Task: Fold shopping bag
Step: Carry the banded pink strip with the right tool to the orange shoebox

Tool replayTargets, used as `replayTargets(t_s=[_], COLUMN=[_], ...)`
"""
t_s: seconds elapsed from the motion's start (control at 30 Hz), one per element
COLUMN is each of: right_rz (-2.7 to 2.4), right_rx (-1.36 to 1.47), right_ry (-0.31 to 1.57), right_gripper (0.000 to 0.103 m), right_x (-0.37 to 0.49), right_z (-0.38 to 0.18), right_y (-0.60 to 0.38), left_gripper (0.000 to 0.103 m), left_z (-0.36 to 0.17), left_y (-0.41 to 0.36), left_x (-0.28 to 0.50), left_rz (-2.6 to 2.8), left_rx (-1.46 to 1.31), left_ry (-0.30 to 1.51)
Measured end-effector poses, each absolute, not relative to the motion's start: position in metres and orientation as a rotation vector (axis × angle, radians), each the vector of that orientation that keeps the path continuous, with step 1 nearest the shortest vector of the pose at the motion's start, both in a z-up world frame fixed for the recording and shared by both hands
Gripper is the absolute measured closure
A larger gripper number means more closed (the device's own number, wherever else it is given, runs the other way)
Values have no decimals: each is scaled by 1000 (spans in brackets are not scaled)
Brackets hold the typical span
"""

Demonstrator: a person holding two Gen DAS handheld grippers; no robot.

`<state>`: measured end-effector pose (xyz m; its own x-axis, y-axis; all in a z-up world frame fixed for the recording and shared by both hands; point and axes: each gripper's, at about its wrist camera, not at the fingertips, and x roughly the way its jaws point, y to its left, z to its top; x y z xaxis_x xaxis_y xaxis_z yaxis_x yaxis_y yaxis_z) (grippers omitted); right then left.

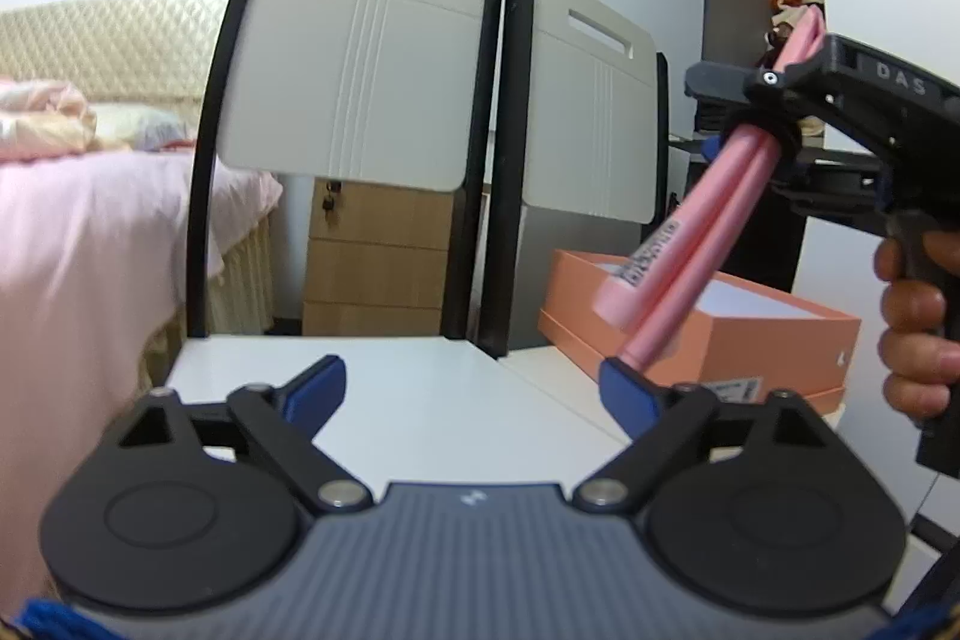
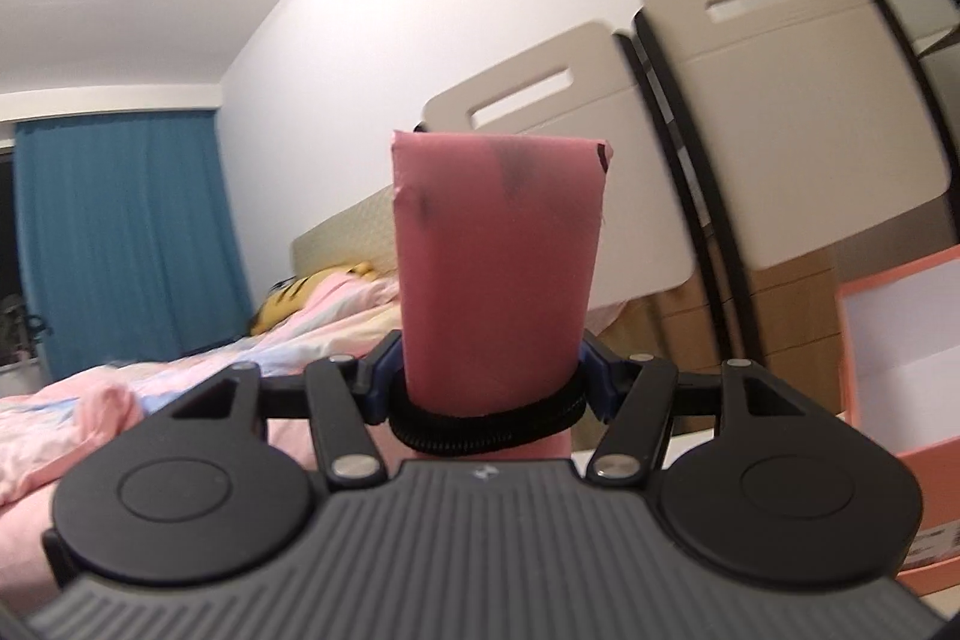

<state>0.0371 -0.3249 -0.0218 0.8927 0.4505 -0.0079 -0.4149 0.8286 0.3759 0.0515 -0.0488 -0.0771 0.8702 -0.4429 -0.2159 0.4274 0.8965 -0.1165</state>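
here, in the left wrist view, a bed point(image 1: 90, 220) with pink bedding fills the left edge, its lower part cut off by the frame. next comes the white table point(image 1: 420, 400), bare in front of the left gripper point(image 1: 474, 388), whose blue fingers point(image 1: 318, 388) stand wide apart with nothing between them, leaving open room across the tabletop. behind the table's far edge two chairs point(image 1: 354, 58) stand side by side, backs close together, with a wooden drawer unit point(image 1: 378, 268) partly hidden behind them. further right an orange box point(image 1: 750, 334) sits on the table, its near corner hidden by the left gripper. at the right edge a hand point(image 1: 918, 328), cut off by the frame, grips the right gripper point(image 1: 774, 124), which holds the folded pink bag point(image 1: 690, 250) in the air above the box, a black band point(image 1: 780, 136) wrapped round it at the jaws. in the right wrist view the bag point(image 2: 498, 274) stands up between the half-open fingers point(image 2: 600, 376), clamped at both sides; its lower end is hidden behind the gripper body, and dark smudges near its top are too blurred to read.
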Motion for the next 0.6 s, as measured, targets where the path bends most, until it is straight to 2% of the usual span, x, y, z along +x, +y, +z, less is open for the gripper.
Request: replayTargets(t_s=[0.27,0.6], right_rz=[390,297], right_rx=[289,242], right_ry=[65,51], right_gripper=[40,40], right_x=[18,-1], right_z=[-11,0], right_y=[-319,-315], left_gripper=[1,0], left_z=[-47,6], left_y=[-55,-60], left_x=[50,48], left_rz=[-383,-227], left_rx=[-74,-45], left_ry=[232,214])
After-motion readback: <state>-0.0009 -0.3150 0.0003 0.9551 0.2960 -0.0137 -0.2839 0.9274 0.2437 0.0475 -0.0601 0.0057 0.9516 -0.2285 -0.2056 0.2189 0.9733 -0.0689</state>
